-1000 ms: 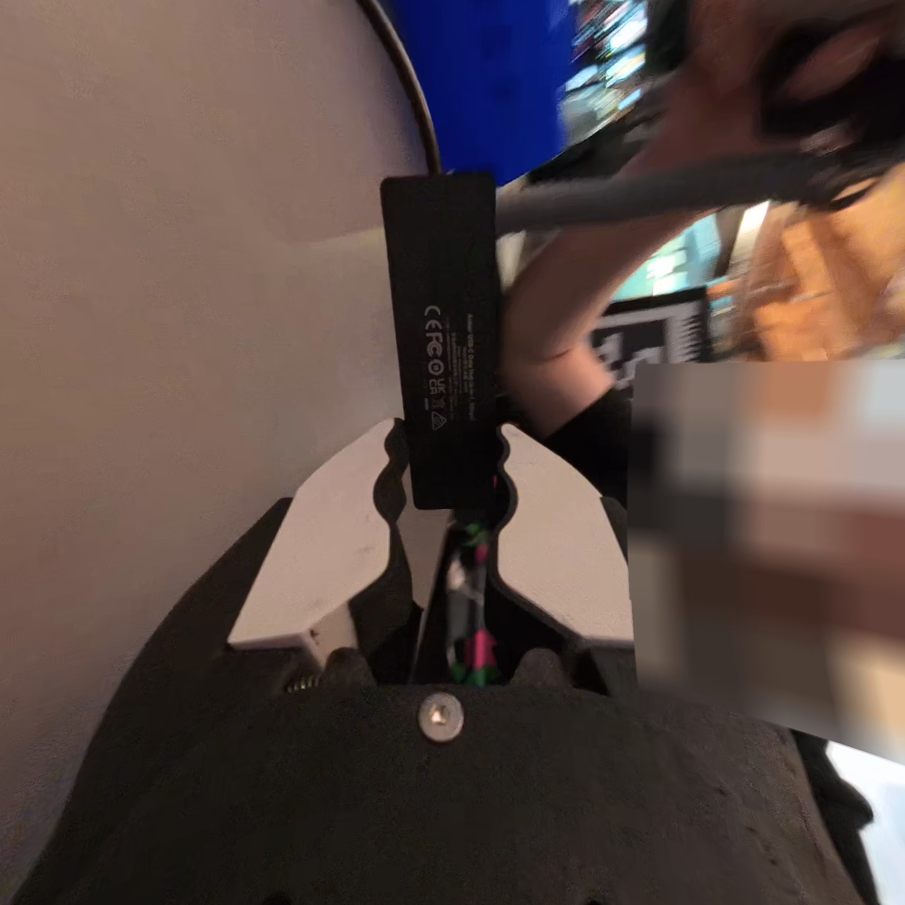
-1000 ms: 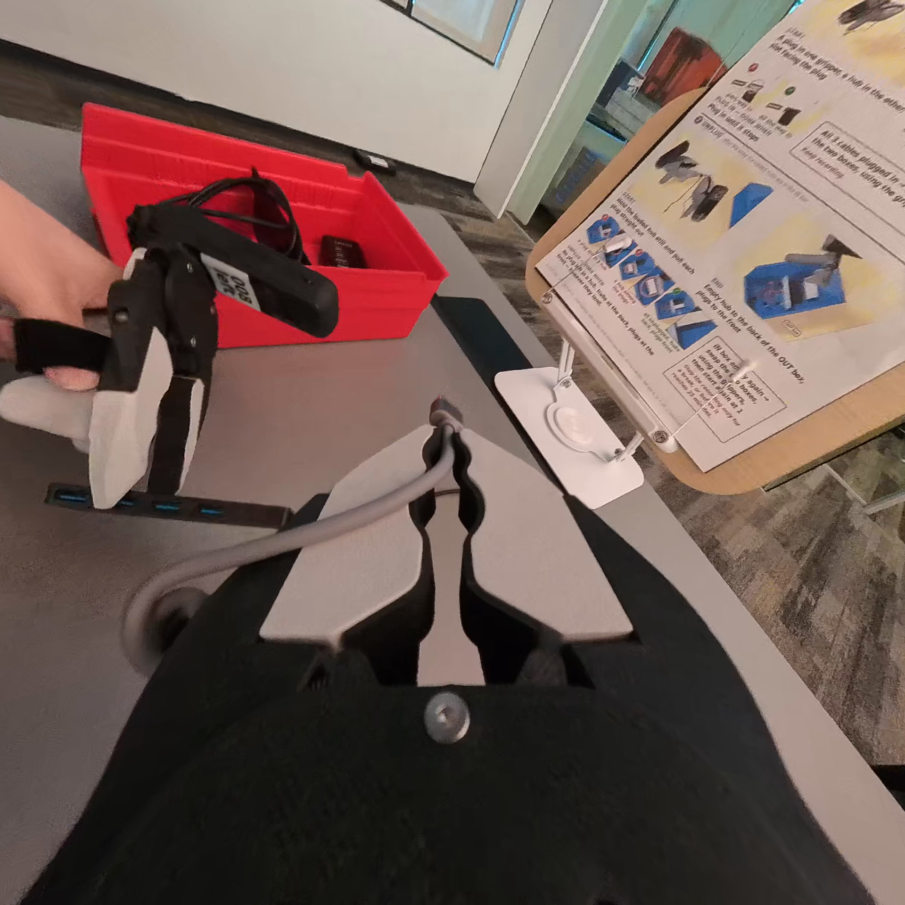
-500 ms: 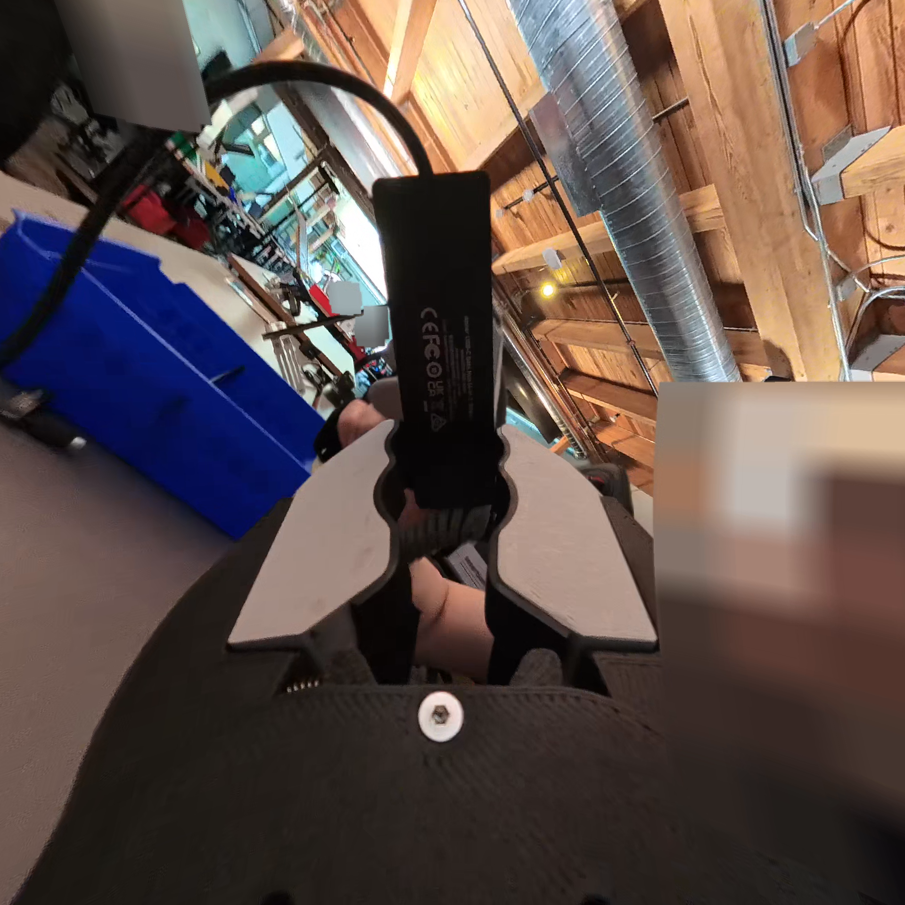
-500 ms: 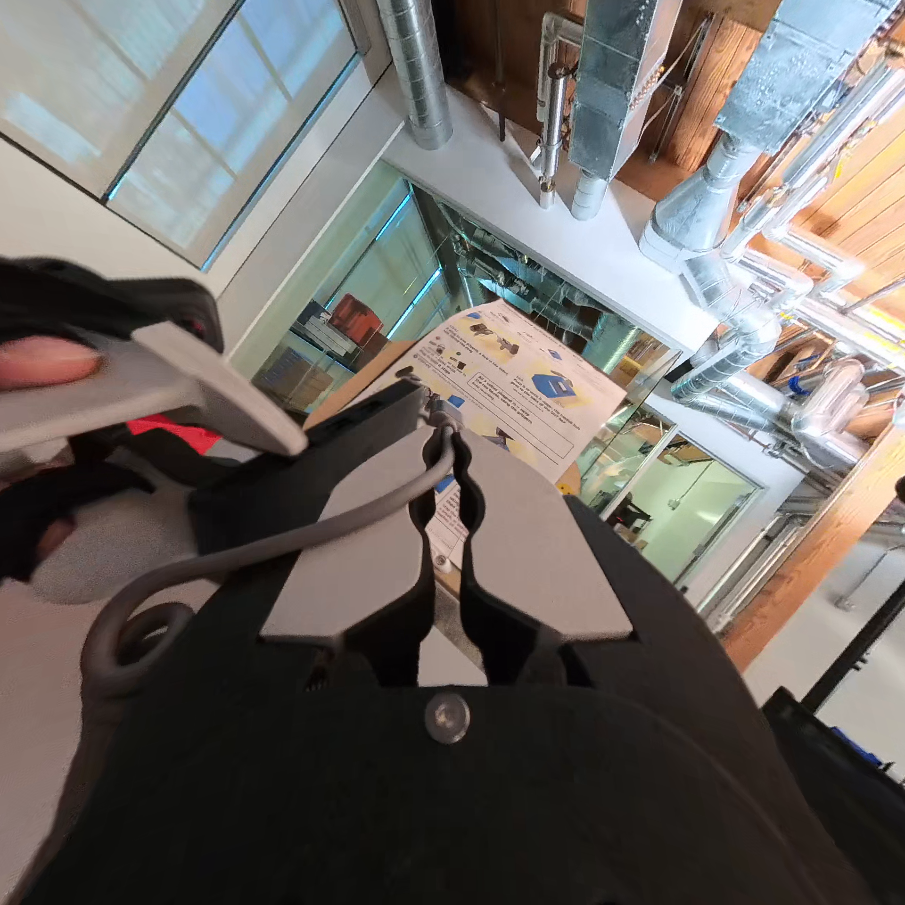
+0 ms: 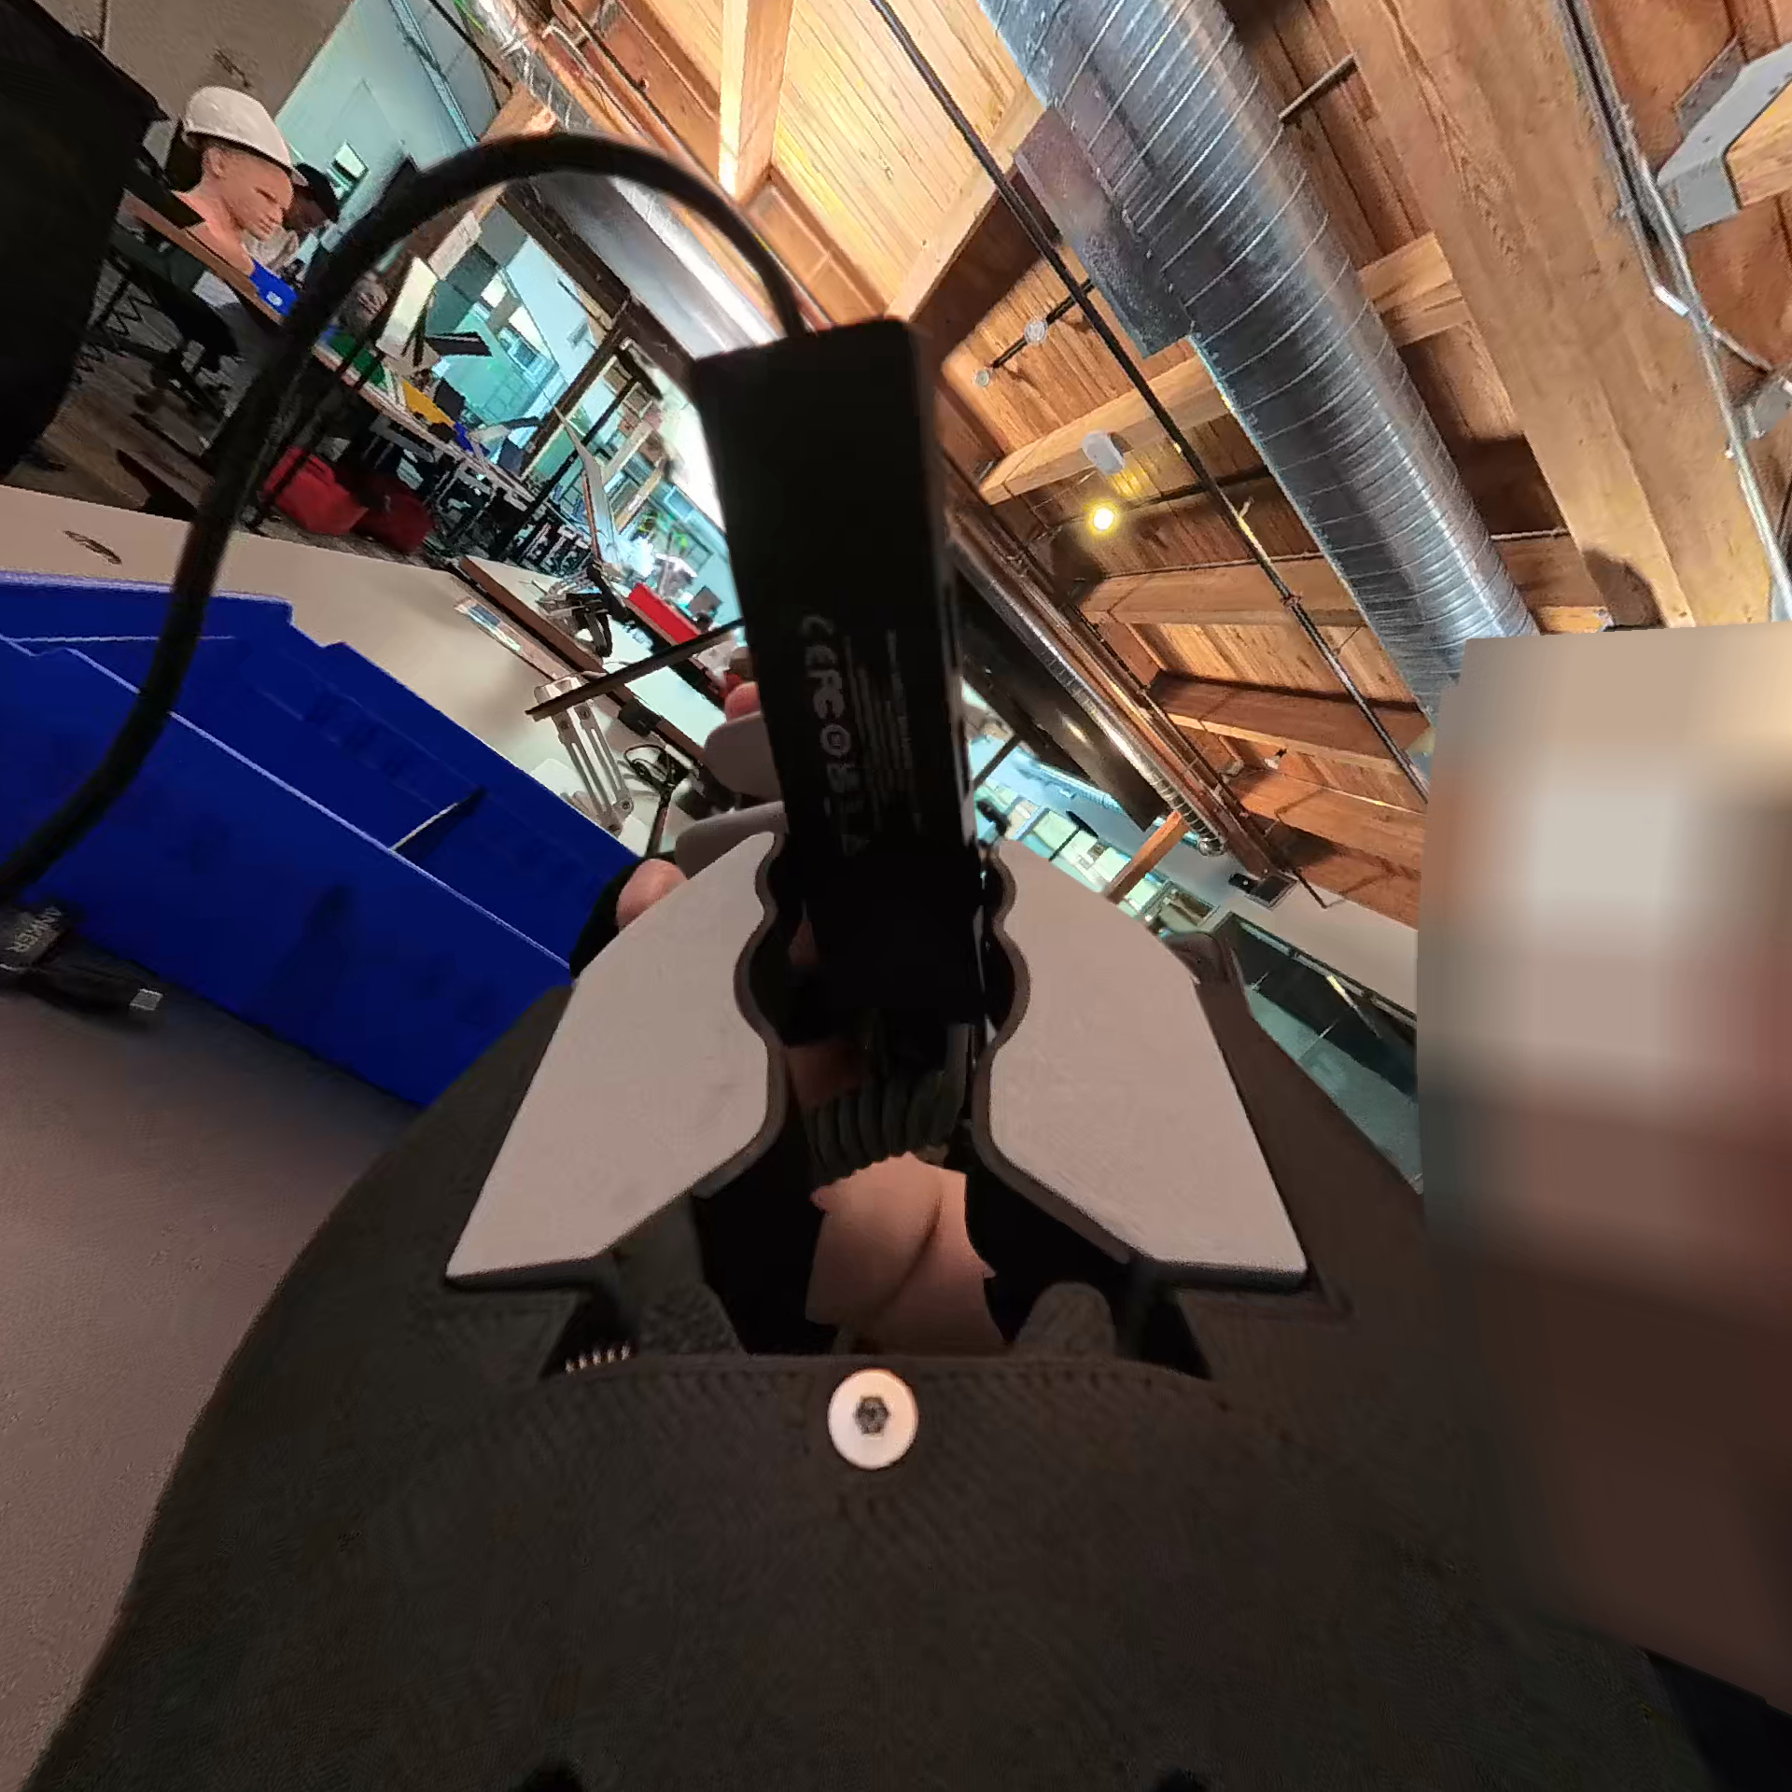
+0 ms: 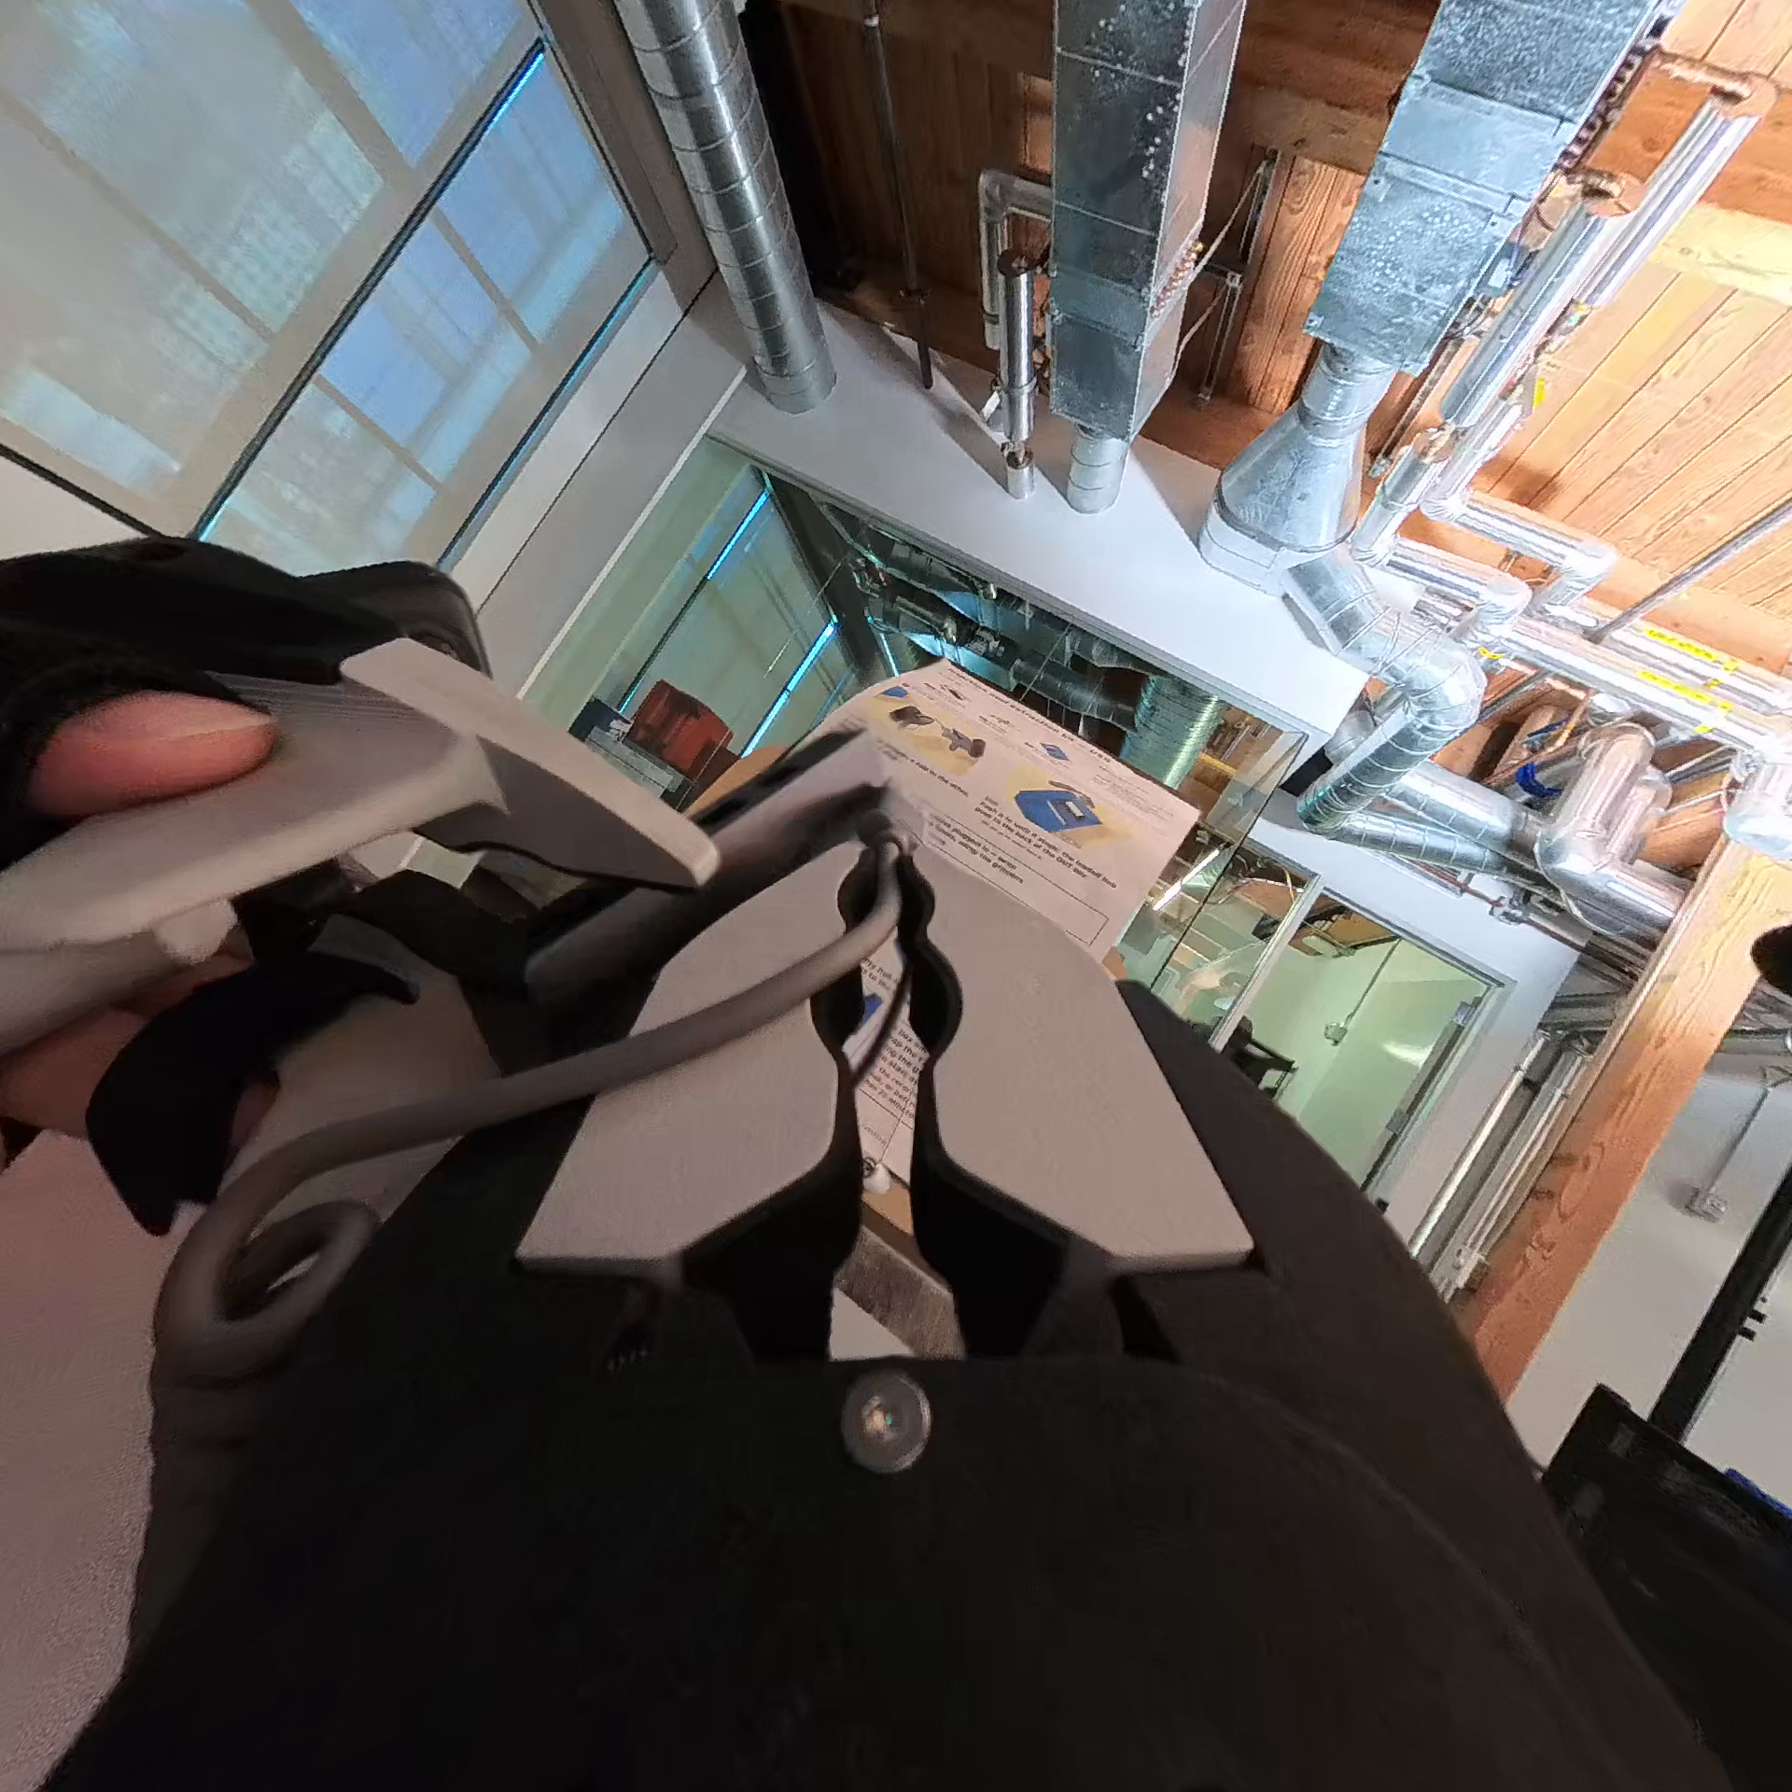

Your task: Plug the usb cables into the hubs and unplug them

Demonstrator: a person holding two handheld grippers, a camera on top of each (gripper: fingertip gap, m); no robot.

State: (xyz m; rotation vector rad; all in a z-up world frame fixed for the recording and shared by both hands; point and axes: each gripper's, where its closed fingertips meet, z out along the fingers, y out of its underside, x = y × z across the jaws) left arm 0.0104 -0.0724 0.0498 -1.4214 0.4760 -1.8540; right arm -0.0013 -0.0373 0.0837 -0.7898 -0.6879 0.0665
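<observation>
In the left wrist view my left gripper (image 5: 878,873) is shut on the lower end of a black usb hub (image 5: 844,630), which stands up tilted toward the ceiling. The hub's black cable (image 5: 242,465) arcs over to the left. In the right wrist view my right gripper (image 6: 897,878) is shut on a grey usb cable (image 6: 679,1047) just behind its plug (image 6: 878,824). The plug tip sits right at the side of the hub (image 6: 766,790), held by the left gripper's finger (image 6: 543,805). Whether the plug is seated is blurred.
A blue bin (image 5: 291,824) stands on the grey table (image 5: 145,1212) at the left, with a black connector (image 5: 87,970) lying in front of it. An instruction sheet on a board (image 6: 1057,824) stands behind the hub. A gloved hand (image 6: 145,756) holds the left gripper. Some 5 cm of space lies between my two pairs of fingers.
Both grippers have swung up from the table to face the ceiling. The hub and the grey cable's plug have come together, from well apart to touching or nearly so.
</observation>
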